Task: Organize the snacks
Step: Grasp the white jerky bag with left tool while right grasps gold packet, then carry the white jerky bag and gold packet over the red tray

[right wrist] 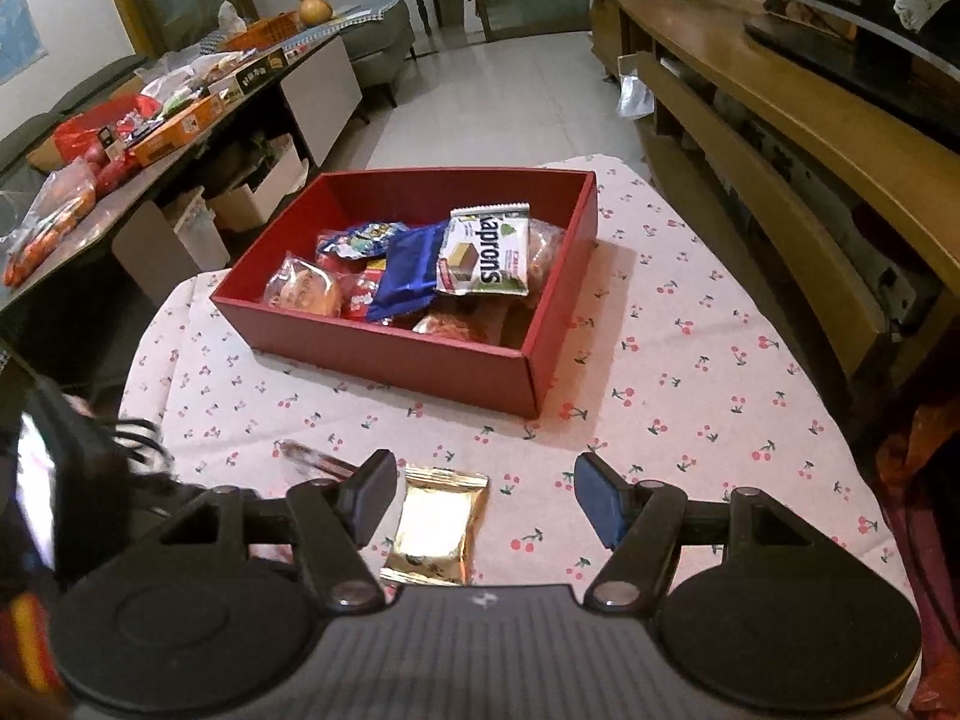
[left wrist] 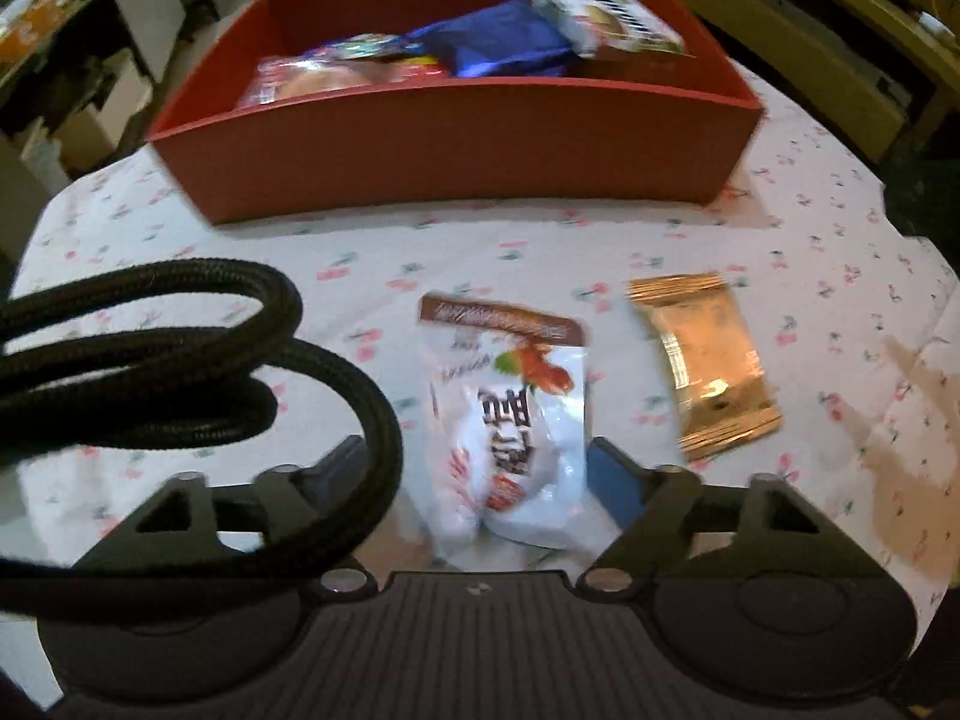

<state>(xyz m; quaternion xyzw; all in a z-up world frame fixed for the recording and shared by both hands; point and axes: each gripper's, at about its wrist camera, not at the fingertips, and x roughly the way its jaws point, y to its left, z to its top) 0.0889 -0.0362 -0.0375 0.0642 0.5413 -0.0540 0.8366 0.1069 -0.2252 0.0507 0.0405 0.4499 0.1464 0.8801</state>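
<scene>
A red box (left wrist: 456,144) with several snack packets stands on the cherry-print tablecloth; it also shows in the right wrist view (right wrist: 384,354). My left gripper (left wrist: 480,474) is open, its jaws either side of a white snack packet (left wrist: 510,414) lying on the cloth. A gold packet (left wrist: 705,360) lies to its right. My right gripper (right wrist: 486,501) is open above the gold packet (right wrist: 435,531), which lies between its fingers nearer the left one. The left gripper's body (right wrist: 66,480) is at the left edge of the right wrist view.
A black braided cable (left wrist: 198,360) loops over the left finger in the left wrist view. A cluttered side table (right wrist: 150,126) stands to the left, a wooden cabinet (right wrist: 810,138) to the right. The table edge (right wrist: 864,480) is close on the right.
</scene>
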